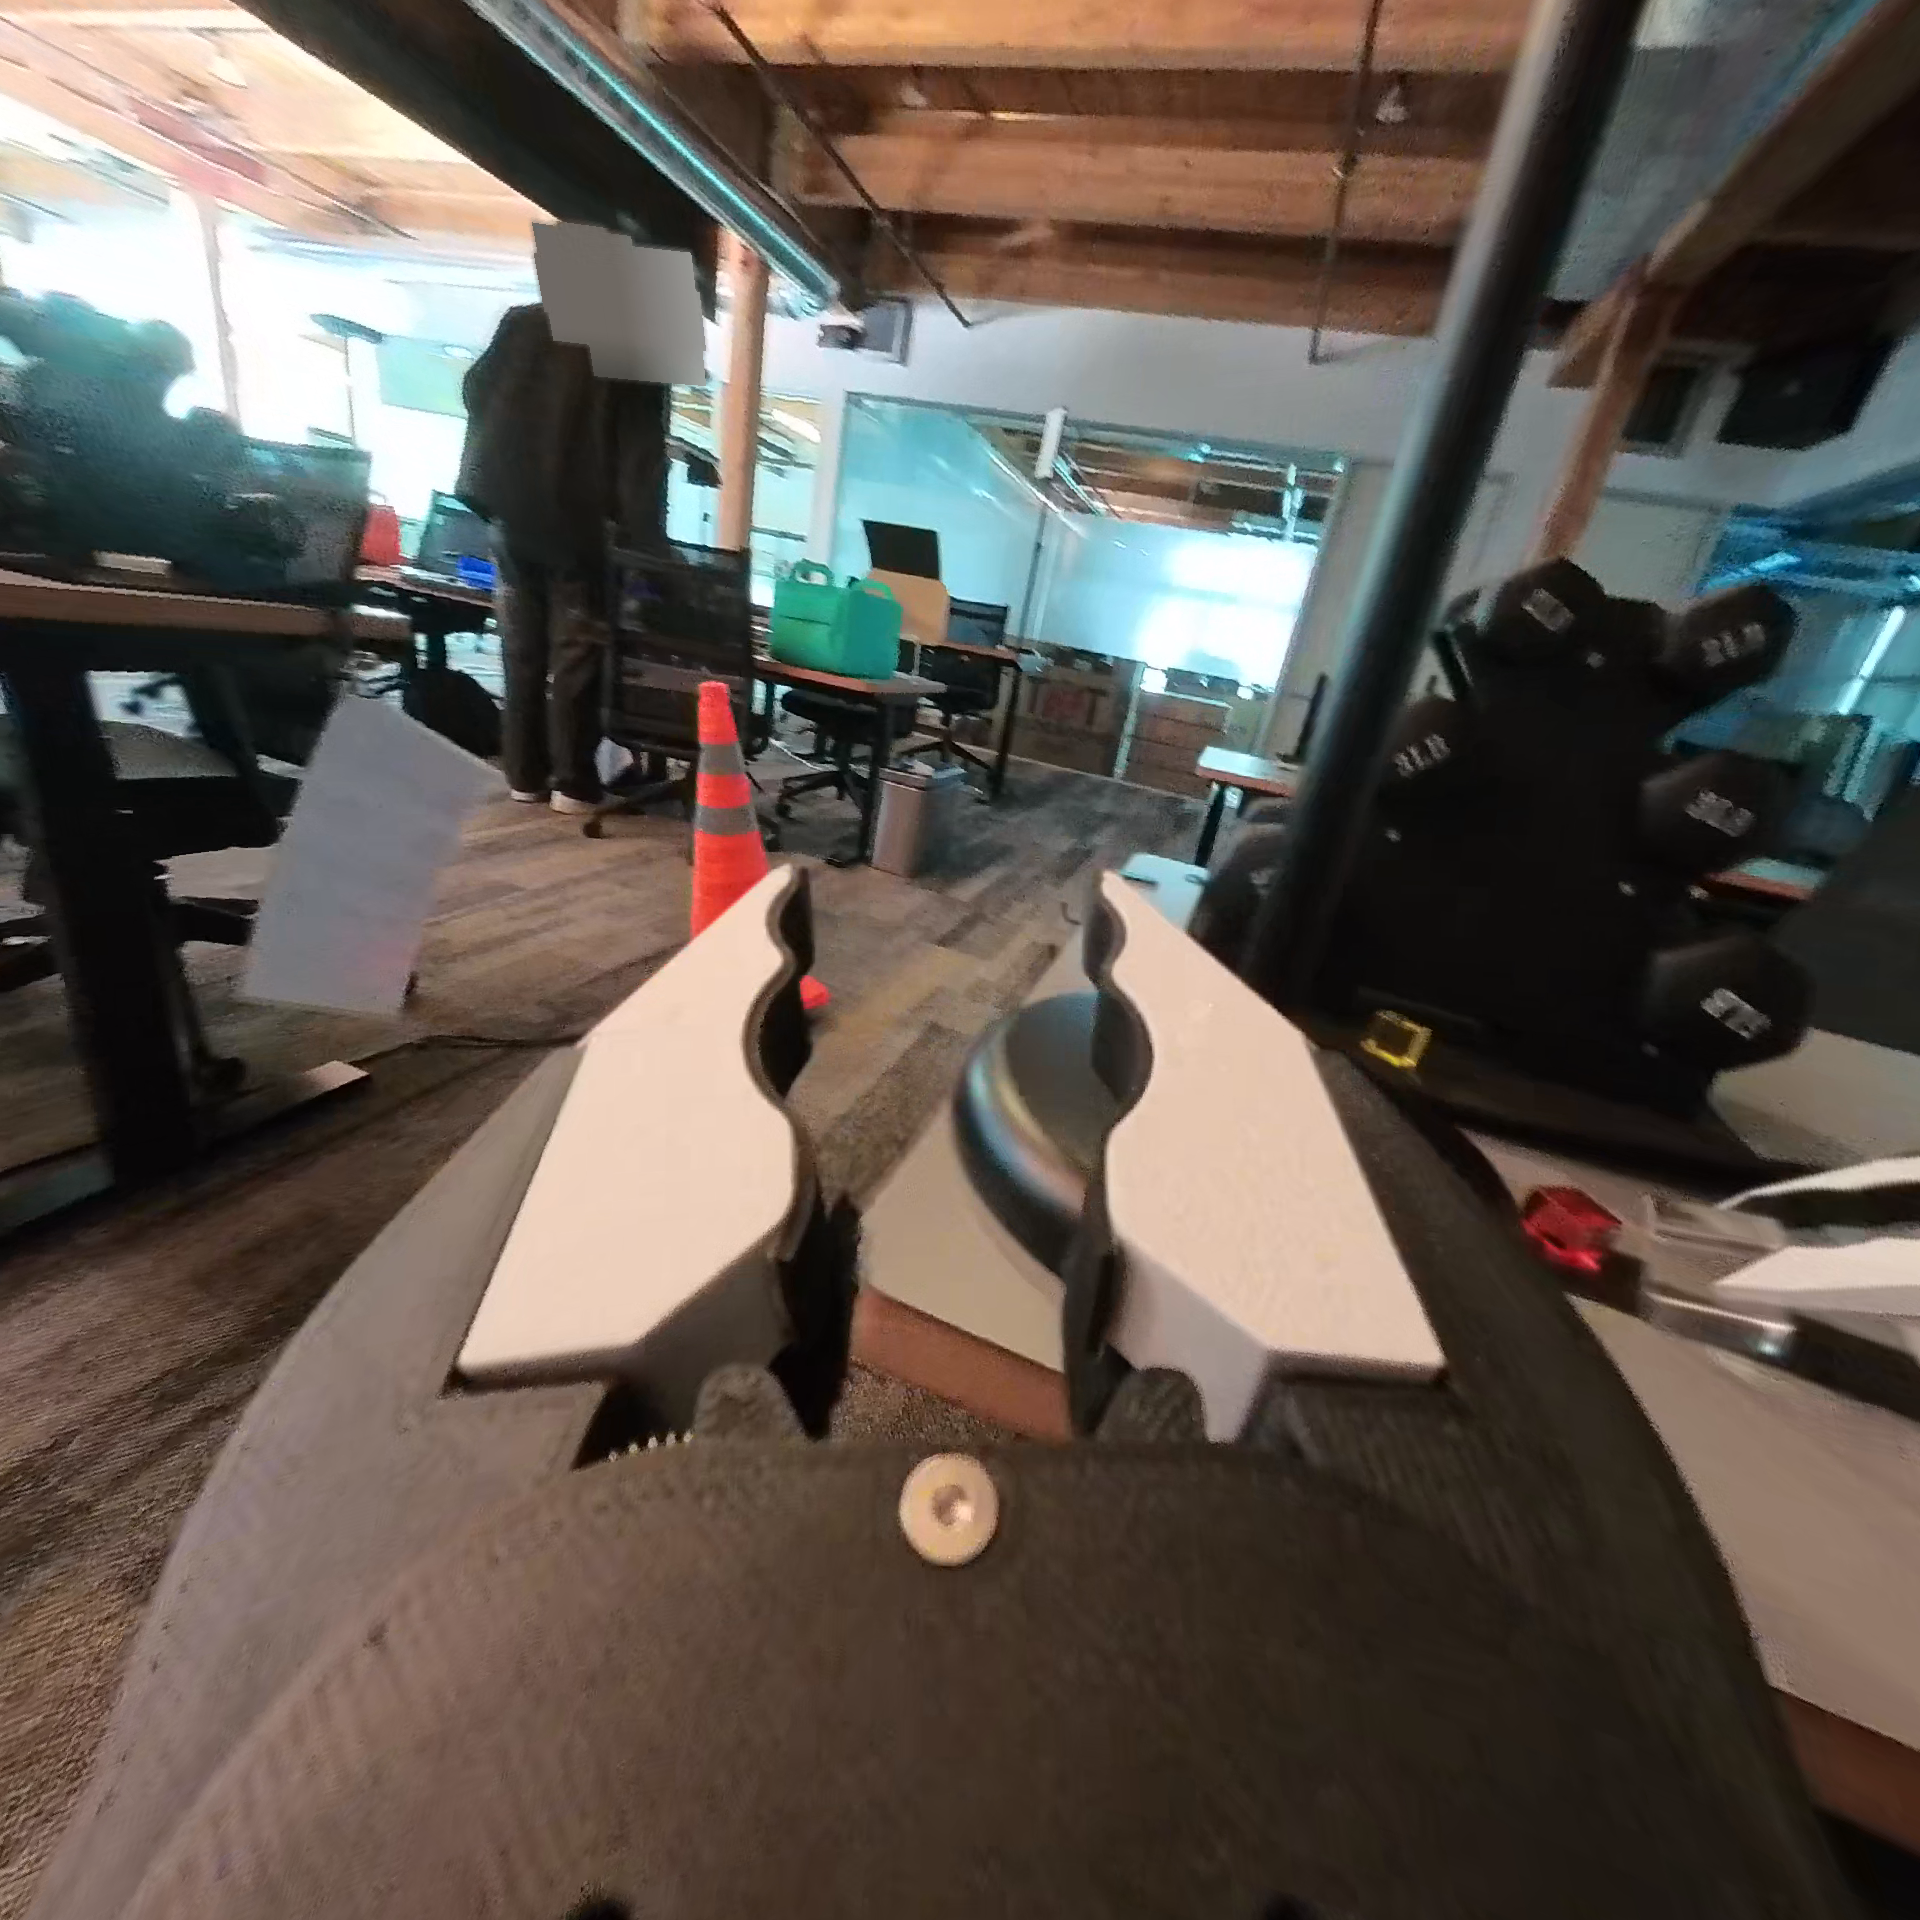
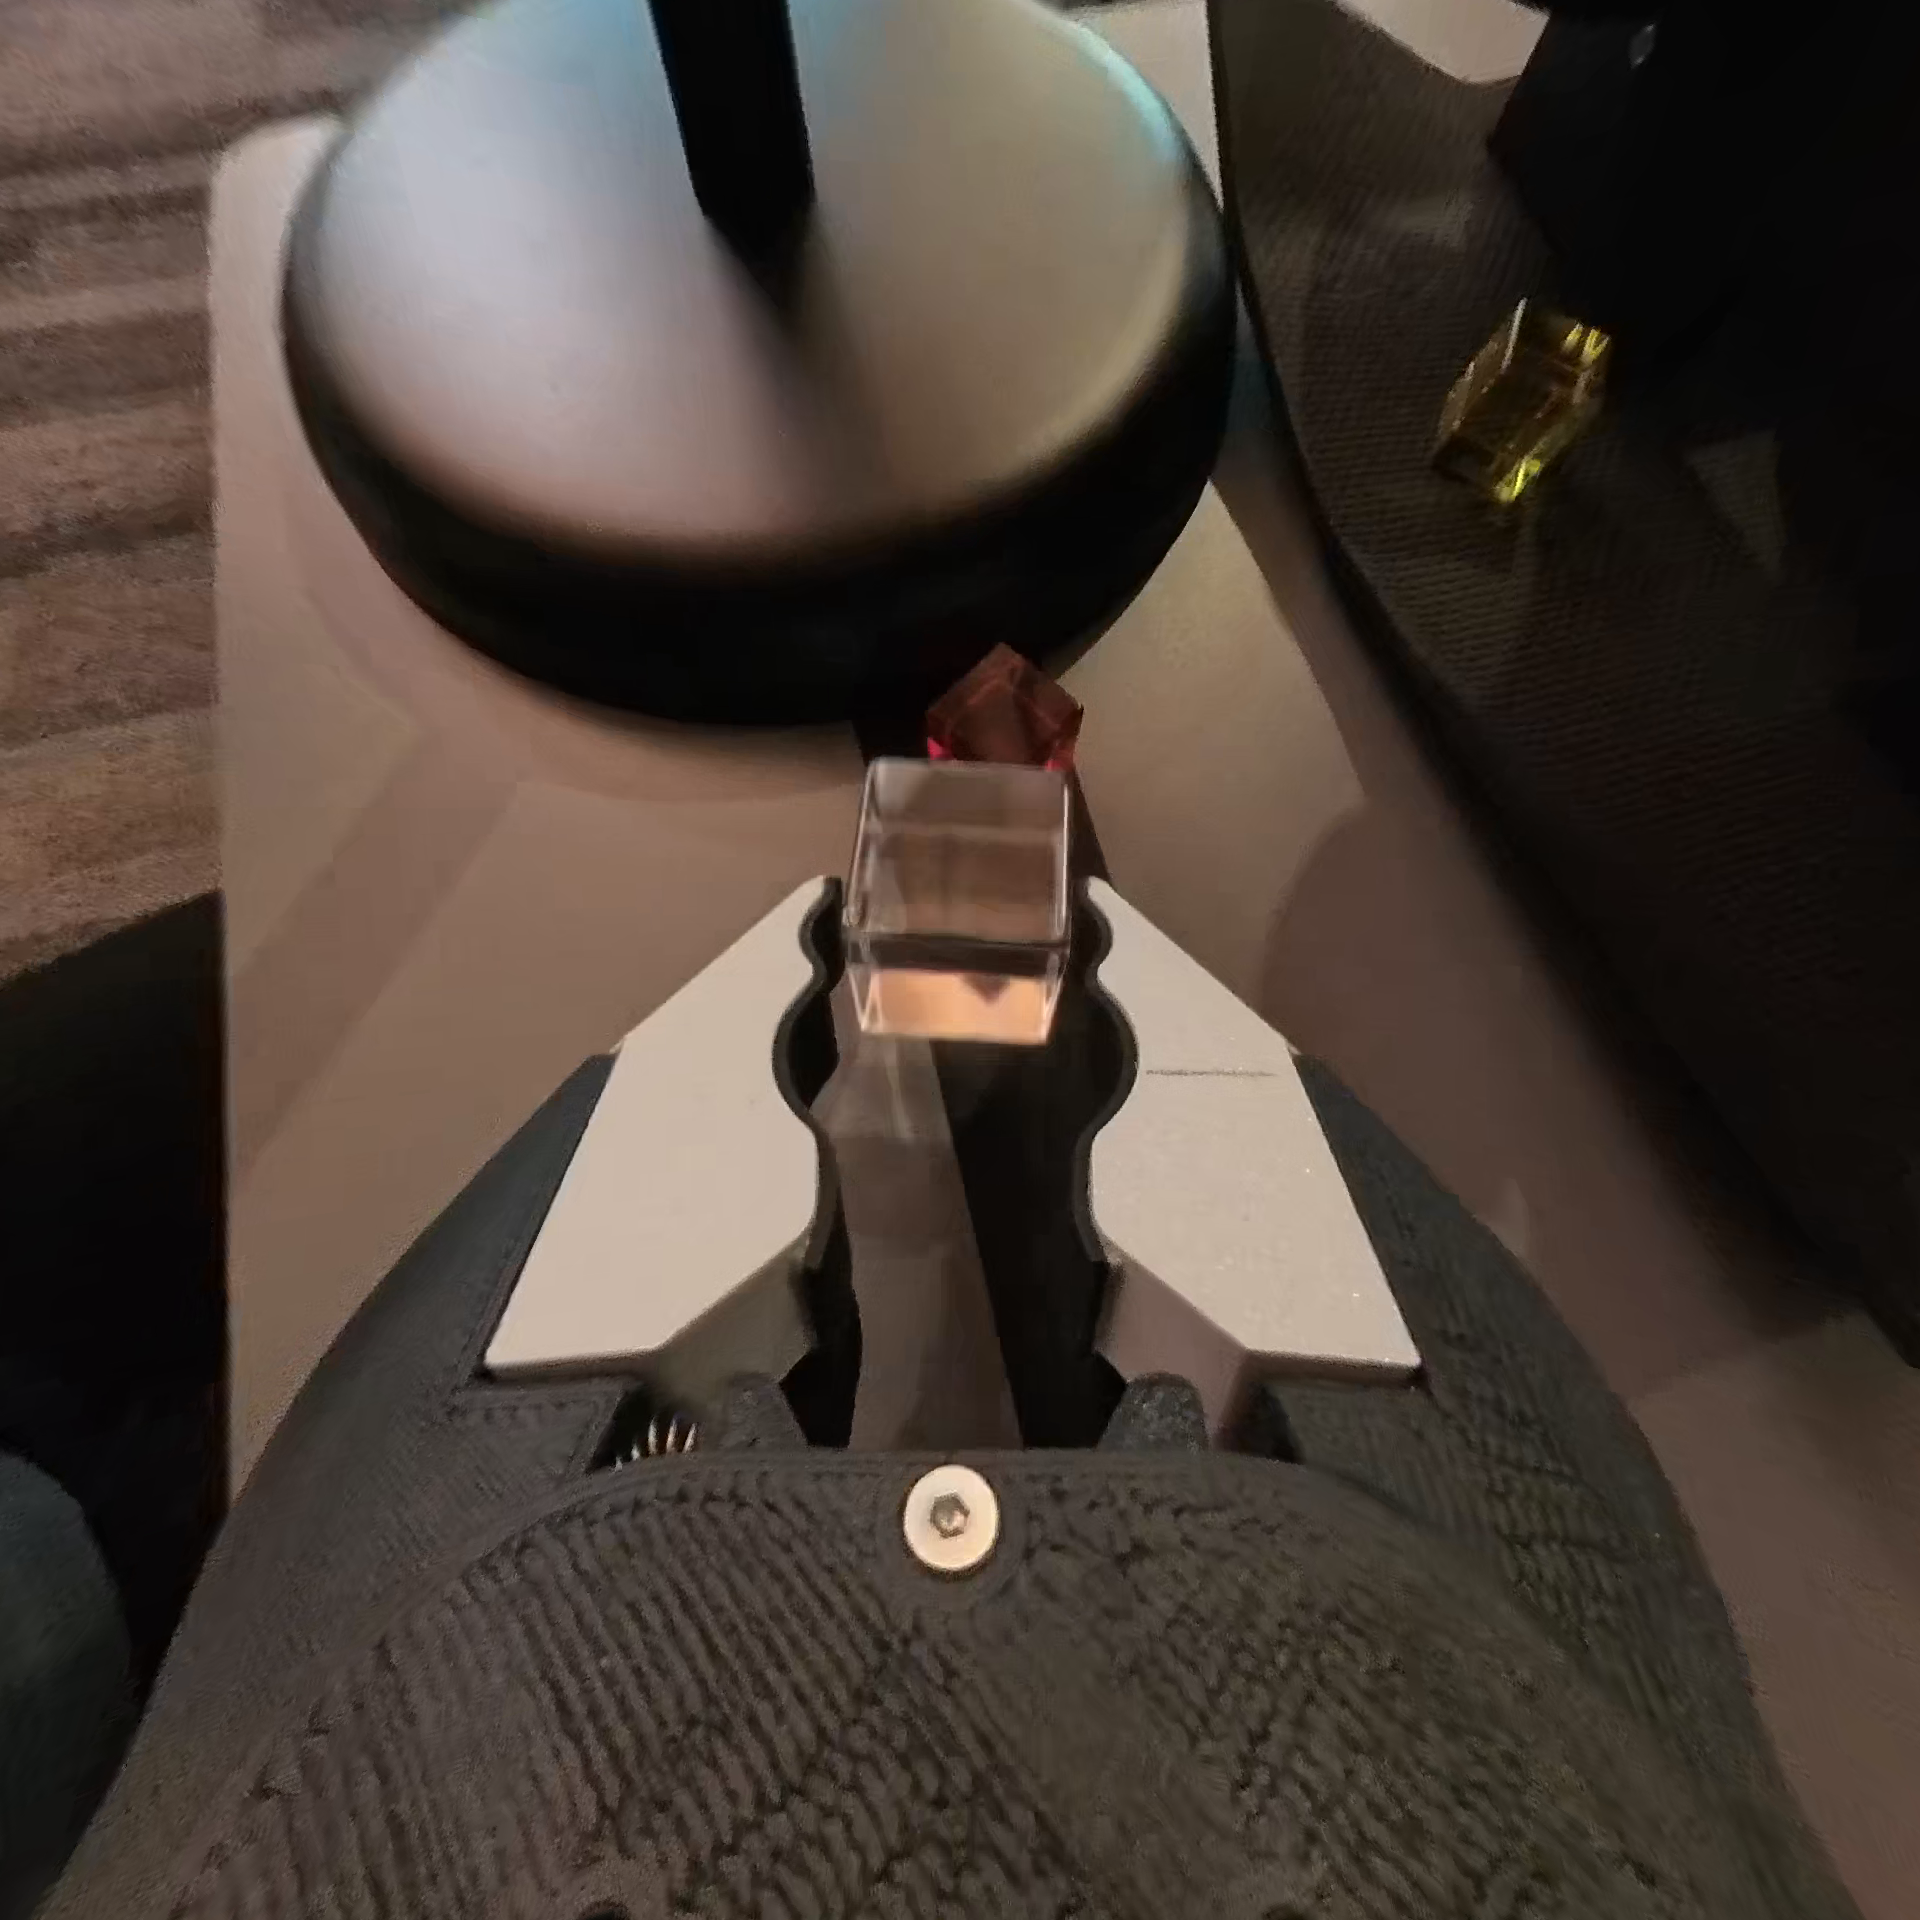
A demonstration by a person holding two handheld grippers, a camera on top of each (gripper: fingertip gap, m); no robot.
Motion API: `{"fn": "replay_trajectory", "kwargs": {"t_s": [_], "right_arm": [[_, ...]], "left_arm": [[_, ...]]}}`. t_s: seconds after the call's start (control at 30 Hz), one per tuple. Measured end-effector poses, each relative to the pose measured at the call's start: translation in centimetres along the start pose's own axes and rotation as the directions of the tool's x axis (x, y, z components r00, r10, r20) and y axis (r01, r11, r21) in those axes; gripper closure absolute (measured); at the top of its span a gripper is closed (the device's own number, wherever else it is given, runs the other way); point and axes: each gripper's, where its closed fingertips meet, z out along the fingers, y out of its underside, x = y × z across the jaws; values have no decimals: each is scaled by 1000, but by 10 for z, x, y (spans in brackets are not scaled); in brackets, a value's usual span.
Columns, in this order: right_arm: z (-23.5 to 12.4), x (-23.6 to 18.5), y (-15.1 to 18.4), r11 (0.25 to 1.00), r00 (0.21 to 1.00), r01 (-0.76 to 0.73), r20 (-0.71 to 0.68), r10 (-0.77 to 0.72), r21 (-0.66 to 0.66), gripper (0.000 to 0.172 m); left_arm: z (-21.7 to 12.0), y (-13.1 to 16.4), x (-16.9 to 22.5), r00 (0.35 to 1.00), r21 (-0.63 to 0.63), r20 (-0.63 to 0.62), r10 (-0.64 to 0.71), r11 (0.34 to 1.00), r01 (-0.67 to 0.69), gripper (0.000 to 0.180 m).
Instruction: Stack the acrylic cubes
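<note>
Framing a clear cube [image 2: 958,899] loosely, right tongs [image 2: 961,914] spread (left tongs [image 1: 948,914] too)

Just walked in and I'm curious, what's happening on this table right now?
A person holds a two-finger gripper in each hand. The right gripper has a clear cube between its fingertips; whether the pads press it is unclear. A red cube lies just beyond, by a round black stand base. The left gripper is open with nothing in it, pointing out over the room.
</note>
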Motion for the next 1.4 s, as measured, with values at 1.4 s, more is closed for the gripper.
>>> {"fn": "replay_trajectory", "kwargs": {"t_s": [1.4], "right_arm": [[28,-12,-27,929,842,369,410,-352,39,110]], "left_arm": [[6,34,29,953,-146,-302,-18,989,-27,111]]}}
